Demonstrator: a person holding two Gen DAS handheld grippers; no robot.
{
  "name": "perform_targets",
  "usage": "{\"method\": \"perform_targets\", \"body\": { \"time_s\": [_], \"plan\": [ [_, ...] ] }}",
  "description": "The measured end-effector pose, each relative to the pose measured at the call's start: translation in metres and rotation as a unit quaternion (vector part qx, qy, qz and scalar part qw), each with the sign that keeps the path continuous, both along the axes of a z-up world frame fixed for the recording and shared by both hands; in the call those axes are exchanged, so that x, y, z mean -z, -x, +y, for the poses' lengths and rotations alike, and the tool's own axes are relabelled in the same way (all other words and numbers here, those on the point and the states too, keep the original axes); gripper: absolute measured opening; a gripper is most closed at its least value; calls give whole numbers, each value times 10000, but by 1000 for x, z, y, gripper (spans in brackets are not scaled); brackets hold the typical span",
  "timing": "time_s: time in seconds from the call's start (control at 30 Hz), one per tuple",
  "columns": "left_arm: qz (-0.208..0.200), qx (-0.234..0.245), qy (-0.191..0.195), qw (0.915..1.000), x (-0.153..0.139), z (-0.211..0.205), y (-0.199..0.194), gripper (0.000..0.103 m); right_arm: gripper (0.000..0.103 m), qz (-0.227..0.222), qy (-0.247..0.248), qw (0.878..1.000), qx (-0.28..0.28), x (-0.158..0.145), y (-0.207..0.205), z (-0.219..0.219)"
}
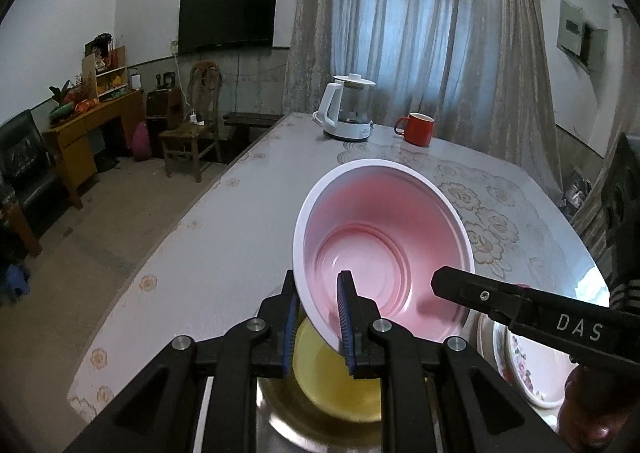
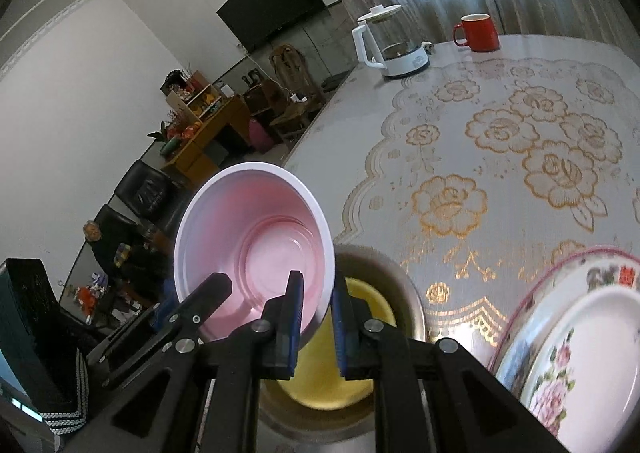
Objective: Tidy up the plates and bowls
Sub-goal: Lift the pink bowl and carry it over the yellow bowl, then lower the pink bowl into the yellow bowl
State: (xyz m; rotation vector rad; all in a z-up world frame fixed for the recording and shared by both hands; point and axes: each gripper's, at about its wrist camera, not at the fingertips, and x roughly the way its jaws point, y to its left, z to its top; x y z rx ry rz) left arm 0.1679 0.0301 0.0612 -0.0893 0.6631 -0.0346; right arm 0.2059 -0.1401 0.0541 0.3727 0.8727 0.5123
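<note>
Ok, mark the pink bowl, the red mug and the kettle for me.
pink bowl (image 1: 376,237): left wrist view, inside wall.
red mug (image 2: 480,33): right wrist view, outer side.
kettle (image 1: 352,109): left wrist view, glass body.

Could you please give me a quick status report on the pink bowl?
Both grippers, left and right, shut on pink bowl rim. Bowl tilted above yellow bowl. Nothing in the way.

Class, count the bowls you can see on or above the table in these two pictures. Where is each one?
3. The pink bowl is held tilted by both grippers. The yellow bowl sits inside the metal bowl beneath it. Others may be hidden.
</note>
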Motion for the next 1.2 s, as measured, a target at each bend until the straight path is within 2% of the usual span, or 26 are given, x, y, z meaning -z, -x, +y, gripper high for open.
{"method": "perform_targets", "body": {
  "time_s": [0.43, 0.8, 1.07, 1.2],
  "plan": [
    [-5, 13, -241, 9997, 10, -11, 27, 18, 14, 151, -179, 9997, 107, 13, 32, -7],
    [57, 59, -325, 9994, 14, -15, 36, 19, 14, 207, -103, 9996, 146, 15, 40, -10],
    [223, 81, -228, 9995, 24, -15, 32, 19, 14, 262, -44, 9995, 180, 18, 45, -10],
    [405, 135, -35, 9991, 34, -9, 29, 20, 14, 334, -30, 9993, 192, 22, 46, -9]
  ]
}}
